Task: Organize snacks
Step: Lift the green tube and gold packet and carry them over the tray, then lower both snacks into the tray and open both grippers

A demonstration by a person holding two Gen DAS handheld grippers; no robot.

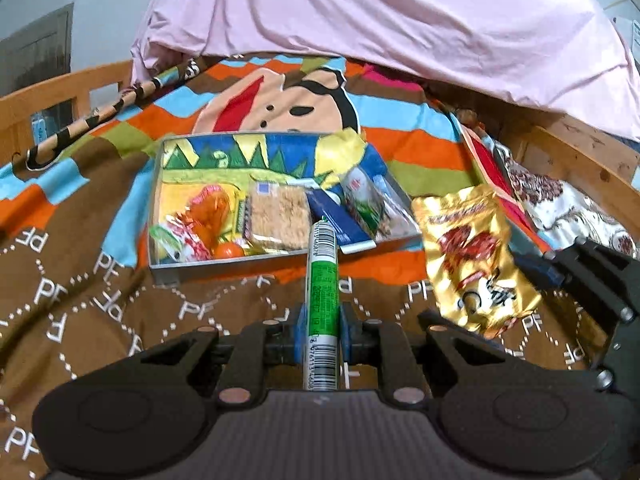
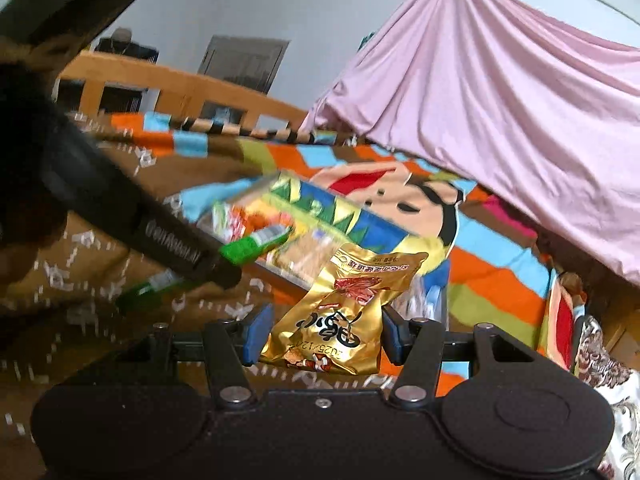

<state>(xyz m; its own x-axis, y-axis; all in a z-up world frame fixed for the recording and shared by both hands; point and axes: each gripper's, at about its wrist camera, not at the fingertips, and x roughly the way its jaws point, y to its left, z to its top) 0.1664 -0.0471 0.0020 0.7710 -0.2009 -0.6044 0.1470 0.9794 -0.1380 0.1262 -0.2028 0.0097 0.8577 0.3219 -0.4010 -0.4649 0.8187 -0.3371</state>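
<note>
Bedding fills most of both views: a pink draped sheet (image 1: pixel 380 20) hangs behind a brown, orange and blue patterned bedspread (image 1: pixel 80 300) on a wooden-railed bed. On the bedspread sits a shallow grey-rimmed rectangular box with a bright printed lining (image 1: pixel 164 268), already holding wrapped snacks, among them an orange-wrapped sweet pack (image 1: pixel 208 216), a clear-wrapped crispy rice bar (image 1: pixel 278 216) and a blue packet (image 1: pixel 340 224). To the right of the box, lifted clear of the bedspread, is a crinkly gold foil snack pouch with a red picture (image 2: pixel 340 312); the right tool (image 2: pixel 320 334) pinches its lower part between blue pads, jaws held partly apart by the pouch's width. Such a pouch is probably light, puffy and slippery, so a grip near the sealed edge would likely hold better than one on the bulging middle. The left tool (image 1: pixel 323 330) is pressed tightly onto a slim green and silver tube-shaped candy roll with barcodes (image 1: pixel 323 280), gripped about midway, its far end pointing at the box's near rim. That roll looks stiff and light; a mid-length hold should keep it from pivoting.
</note>
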